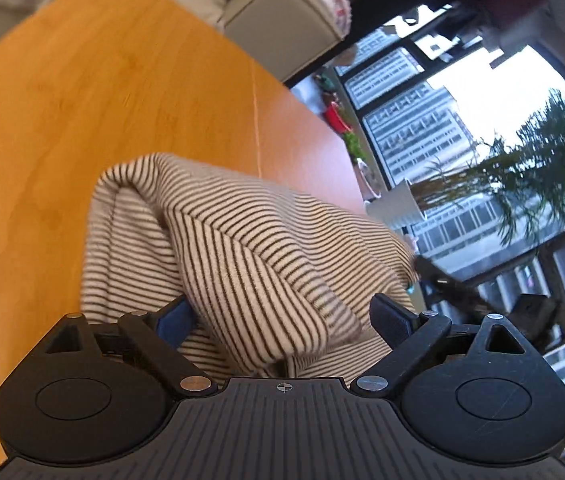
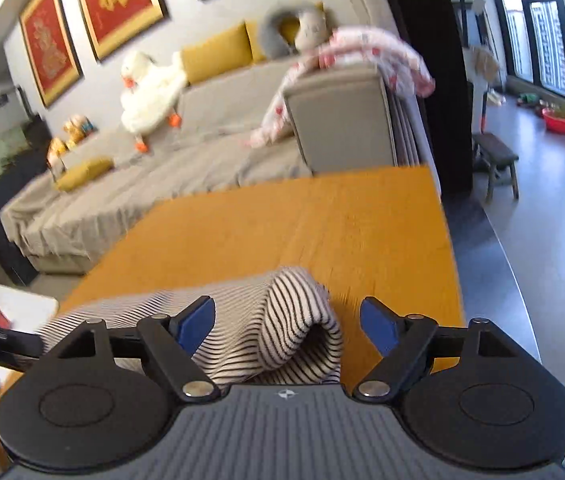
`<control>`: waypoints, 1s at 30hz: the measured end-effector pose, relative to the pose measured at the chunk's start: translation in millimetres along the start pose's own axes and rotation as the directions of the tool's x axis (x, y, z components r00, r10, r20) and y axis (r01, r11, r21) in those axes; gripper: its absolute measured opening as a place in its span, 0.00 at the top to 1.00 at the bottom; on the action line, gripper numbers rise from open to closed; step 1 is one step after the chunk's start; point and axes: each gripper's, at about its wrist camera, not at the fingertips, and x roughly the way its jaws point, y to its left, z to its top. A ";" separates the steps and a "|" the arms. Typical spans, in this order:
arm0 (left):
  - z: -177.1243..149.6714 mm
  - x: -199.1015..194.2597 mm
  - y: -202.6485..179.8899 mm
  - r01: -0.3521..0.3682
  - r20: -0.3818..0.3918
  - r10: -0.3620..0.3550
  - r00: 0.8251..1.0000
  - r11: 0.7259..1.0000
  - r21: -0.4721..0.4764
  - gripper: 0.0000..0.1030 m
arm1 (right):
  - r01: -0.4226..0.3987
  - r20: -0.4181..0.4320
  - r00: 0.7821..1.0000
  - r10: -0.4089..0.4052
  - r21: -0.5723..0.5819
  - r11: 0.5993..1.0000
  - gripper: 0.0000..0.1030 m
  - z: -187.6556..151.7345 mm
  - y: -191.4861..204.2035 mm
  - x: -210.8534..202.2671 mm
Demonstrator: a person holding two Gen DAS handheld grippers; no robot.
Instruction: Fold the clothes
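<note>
My left gripper (image 1: 282, 314) is released, jaws spread, with the striped garment (image 1: 242, 248) bunched between them at the lower centre on the orange surface (image 1: 82, 120); I can't tell whether a pad touches the cloth. Only this tilted view shows the window and the potted plant (image 1: 522, 176). My right gripper (image 2: 288, 326) is also released, a rolled fold of the garment (image 2: 282, 320) near its left pad. Only there I see the sofa (image 2: 202, 152) and goose toy (image 2: 150, 88). The garment's near edge is hidden behind both grippers.
</note>
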 end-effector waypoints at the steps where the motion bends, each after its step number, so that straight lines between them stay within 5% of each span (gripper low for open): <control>1: 1.2 1.2 2.4 0.005 -0.002 -0.005 1.000 1.000 -0.008 0.09 | 0.015 -0.018 1.000 -0.015 -0.007 1.000 0.25 -4.3 3.4 12.2; 5: 7.8 3.3 6.1 0.018 -0.007 -0.018 1.000 1.000 0.015 0.22 | -0.015 -0.071 0.997 0.012 -0.041 0.999 0.59 -18.7 10.7 25.6; 8: 14.3 11.8 7.6 0.021 -0.011 -0.020 1.000 0.999 0.027 0.25 | -0.031 -0.073 0.997 0.026 -0.080 0.996 0.70 -24.1 20.0 18.4; 9: 18.3 15.0 5.9 0.019 -0.008 -0.018 1.000 0.999 0.040 0.40 | -0.036 -0.071 0.997 0.030 -0.082 0.996 0.71 -23.3 21.7 16.1; 11: 30.1 19.3 -0.2 0.013 0.004 -0.014 1.000 0.998 0.056 0.51 | -0.045 -0.059 0.997 0.042 -0.063 0.997 0.76 -16.1 21.7 14.2; 13: 42.2 13.2 -12.7 0.015 0.033 -0.018 0.999 0.995 0.095 0.61 | -0.066 -0.039 0.997 0.064 -0.048 0.997 0.77 -11.2 24.0 5.2; 20: 10.1 -50.2 -48.0 0.032 0.062 -0.054 0.997 0.950 0.311 0.61 | -0.162 0.029 0.986 0.162 -0.024 0.987 0.78 -20.0 37.9 -50.9; 25: -43.4 -66.2 -29.1 0.004 0.031 -0.015 0.999 0.945 0.326 0.61 | -0.177 0.025 0.984 0.177 -0.026 0.984 0.78 -55.8 45.2 -78.7; 30: -67.2 -58.0 -8.8 -0.078 0.027 0.073 0.997 0.948 0.310 0.57 | -0.094 -0.053 0.995 0.089 -0.092 0.991 0.71 -98.1 55.6 -63.9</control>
